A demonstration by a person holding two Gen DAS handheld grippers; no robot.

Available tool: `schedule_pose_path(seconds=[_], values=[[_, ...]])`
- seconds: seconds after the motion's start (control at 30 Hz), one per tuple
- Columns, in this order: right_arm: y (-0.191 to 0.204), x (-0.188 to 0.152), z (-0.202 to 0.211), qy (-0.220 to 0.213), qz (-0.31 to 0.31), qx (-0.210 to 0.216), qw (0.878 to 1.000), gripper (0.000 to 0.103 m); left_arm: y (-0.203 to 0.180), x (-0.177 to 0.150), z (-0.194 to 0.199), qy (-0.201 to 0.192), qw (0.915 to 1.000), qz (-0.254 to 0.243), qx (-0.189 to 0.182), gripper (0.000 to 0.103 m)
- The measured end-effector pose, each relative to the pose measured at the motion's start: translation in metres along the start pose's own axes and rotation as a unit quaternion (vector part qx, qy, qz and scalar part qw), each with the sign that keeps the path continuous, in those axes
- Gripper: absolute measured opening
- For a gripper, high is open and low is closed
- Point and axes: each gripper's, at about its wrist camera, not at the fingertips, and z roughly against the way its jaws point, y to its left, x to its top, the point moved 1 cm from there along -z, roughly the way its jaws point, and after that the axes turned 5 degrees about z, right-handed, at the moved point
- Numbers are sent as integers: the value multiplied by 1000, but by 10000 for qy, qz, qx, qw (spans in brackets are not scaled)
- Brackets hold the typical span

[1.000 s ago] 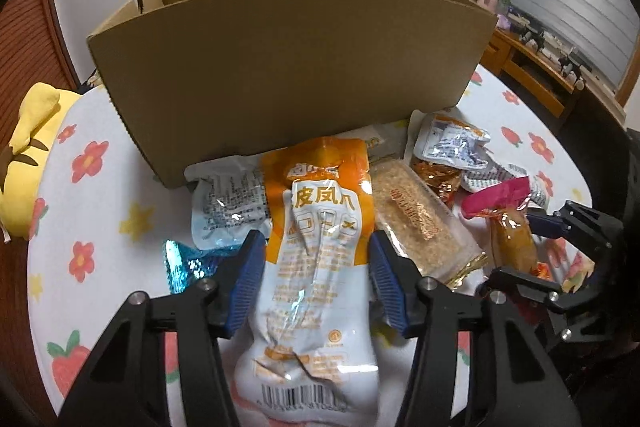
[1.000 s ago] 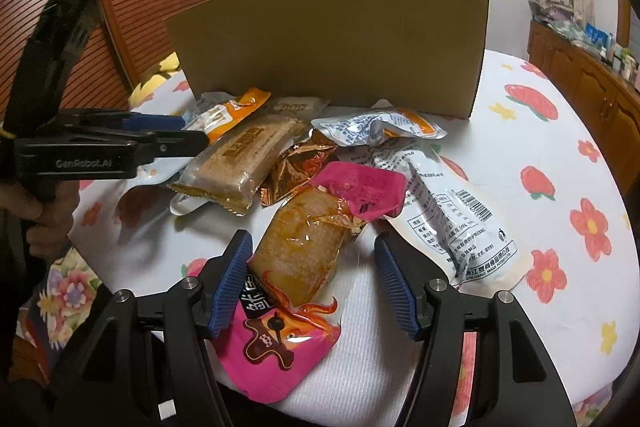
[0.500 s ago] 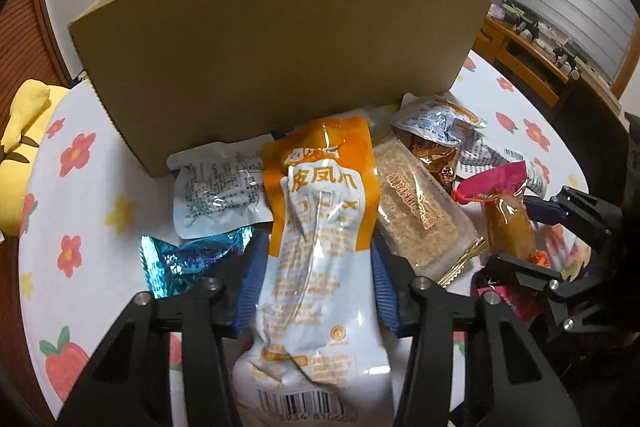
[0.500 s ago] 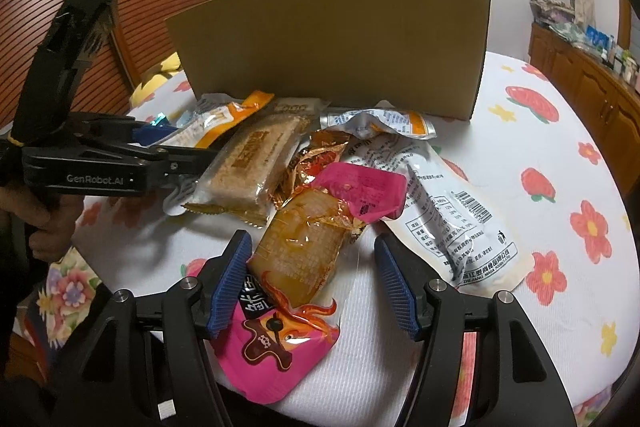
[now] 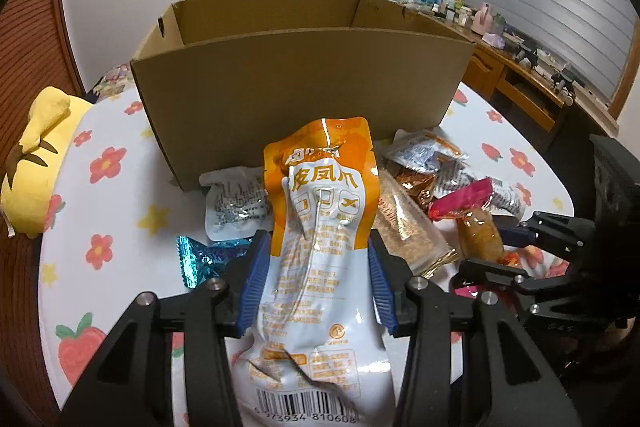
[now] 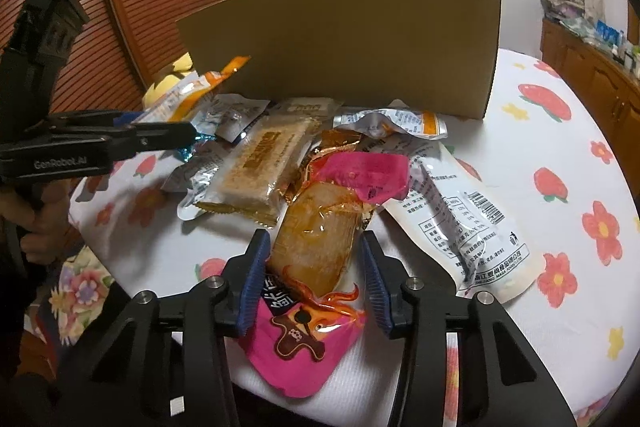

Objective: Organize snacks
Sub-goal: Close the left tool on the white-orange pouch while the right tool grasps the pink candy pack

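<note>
My left gripper (image 5: 316, 279) is shut on an orange and white snack pouch (image 5: 320, 227) and holds it raised above the table, in front of the open cardboard box (image 5: 296, 83). The pouch also shows in the right wrist view (image 6: 188, 95), lifted at the left. My right gripper (image 6: 310, 279) is open, its fingers on either side of a pink-ended snack pack (image 6: 316, 251) that lies on the table. A brown bar pack (image 6: 260, 163), a white pouch with a barcode (image 6: 468, 223) and other packets lie between the grippers and the box.
A blue foil candy (image 5: 200, 255) and a silver packet (image 5: 236, 207) lie left of the held pouch. A yellow plush toy (image 5: 36, 155) sits at the table's left edge. The round table has a flowered cloth (image 6: 560, 163). A wooden sideboard (image 5: 532, 91) stands at the right.
My left gripper has closed on the orange pouch and lifted it up off the table, so the box's inside now shows. The right gripper has stayed around the pink pack.
</note>
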Motion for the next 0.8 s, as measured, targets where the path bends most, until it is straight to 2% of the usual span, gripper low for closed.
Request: schedule_pose_path(seconds=[0.47,0.8], values=[[5,1,19,-249,82,-60,9996,45,-12,10,29,-350,9994,-66,-42,47],[3,22,49,-644,223,-127,9976,45,-15,31,46,-651,9978,-83,-61,47]])
